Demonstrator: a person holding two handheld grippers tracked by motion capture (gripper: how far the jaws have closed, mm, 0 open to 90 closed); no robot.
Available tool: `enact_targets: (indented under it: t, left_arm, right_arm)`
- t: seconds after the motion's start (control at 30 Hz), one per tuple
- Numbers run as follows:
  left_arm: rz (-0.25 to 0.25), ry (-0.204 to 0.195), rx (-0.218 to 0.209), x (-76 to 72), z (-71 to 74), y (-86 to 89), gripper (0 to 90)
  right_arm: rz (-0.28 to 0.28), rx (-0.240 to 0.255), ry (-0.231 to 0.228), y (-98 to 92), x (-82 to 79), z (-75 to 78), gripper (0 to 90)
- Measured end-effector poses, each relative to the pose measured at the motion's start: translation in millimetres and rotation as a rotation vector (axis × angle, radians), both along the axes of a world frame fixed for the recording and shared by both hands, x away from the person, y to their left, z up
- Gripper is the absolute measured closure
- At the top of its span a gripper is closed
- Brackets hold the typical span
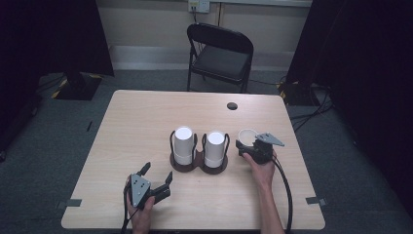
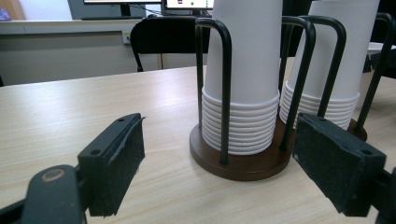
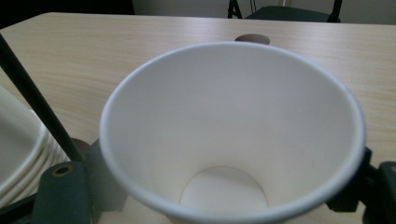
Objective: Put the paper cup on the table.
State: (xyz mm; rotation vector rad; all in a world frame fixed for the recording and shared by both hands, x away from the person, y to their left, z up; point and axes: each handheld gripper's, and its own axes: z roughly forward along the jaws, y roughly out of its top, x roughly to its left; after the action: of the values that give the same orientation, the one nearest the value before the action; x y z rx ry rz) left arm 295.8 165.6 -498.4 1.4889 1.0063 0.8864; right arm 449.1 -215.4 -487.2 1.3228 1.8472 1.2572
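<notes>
A dark wire holder [image 1: 198, 167] stands mid-table with two stacks of upturned white paper cups, left [image 1: 184, 144] and right [image 1: 215, 146]. To its right a single white cup [image 1: 247, 135] stands upright on the table. My right gripper [image 1: 248, 145] has a jaw on either side of it. In the right gripper view the cup [image 3: 229, 126] is round and undented between the jaws of the right gripper [image 3: 224, 186]. My left gripper [image 1: 158, 171] rests open in front of the holder with nothing in it. The left gripper view shows the left gripper [image 2: 219, 126] facing the holder base [image 2: 243, 165] and the near stack [image 2: 245, 70].
The wooden table [image 1: 141, 122] has a round cable hole [image 1: 232, 106] near its far edge and tape marks at its front corners. A black folding chair [image 1: 221, 53] stands behind the table. Dark curtains hang on both sides.
</notes>
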Motion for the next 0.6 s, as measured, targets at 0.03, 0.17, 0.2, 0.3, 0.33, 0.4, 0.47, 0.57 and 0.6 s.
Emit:
enact_targets:
  t: [0.03,0.17,0.2,0.3,0.33,0.4,0.47,0.57,0.6]
  left_arm:
    - [-0.001,0.000,0.001,0.1,0.0,0.0,16.8]
    - [-0.002,-0.001,0.000,0.1,0.0,0.1,17.0]
    - [-0.001,0.001,0.001,0.1,0.0,0.0,17.0]
    - [-0.001,0.002,0.003,0.1,0.1,-0.2,17.0]
    - [-0.001,0.001,0.002,0.1,0.1,-0.1,17.0]
    - [0.001,0.000,0.002,0.2,0.1,0.1,17.0]
    - [0.002,0.002,0.003,0.3,0.1,-0.1,17.0]
    - [0.009,0.019,0.005,1.8,0.5,-0.6,17.3]
    - [0.009,0.021,0.004,1.9,0.6,-0.8,17.5]
  right_arm:
    - [0.002,-0.001,0.011,-0.1,0.2,-0.9,18.1]
    - [0.005,0.000,0.021,-2.2,-2.7,-3.6,16.1]
    - [0.005,0.005,0.021,-3.3,-3.8,-3.6,15.5]
    - [-0.006,0.007,0.037,-5.6,-7.3,-1.3,14.2]
    - [-0.007,0.010,0.037,-6.3,-8.3,-0.6,14.2]
    - [-0.012,0.028,0.038,-7.4,-11.1,0.8,13.9]
    - [-0.012,0.027,0.033,-8.4,-13.7,1.5,13.8]
    - [-0.016,0.051,0.036,-9.7,-17.3,1.7,13.4]
    - [-0.023,0.061,0.035,-10.0,-19.2,1.9,13.4]
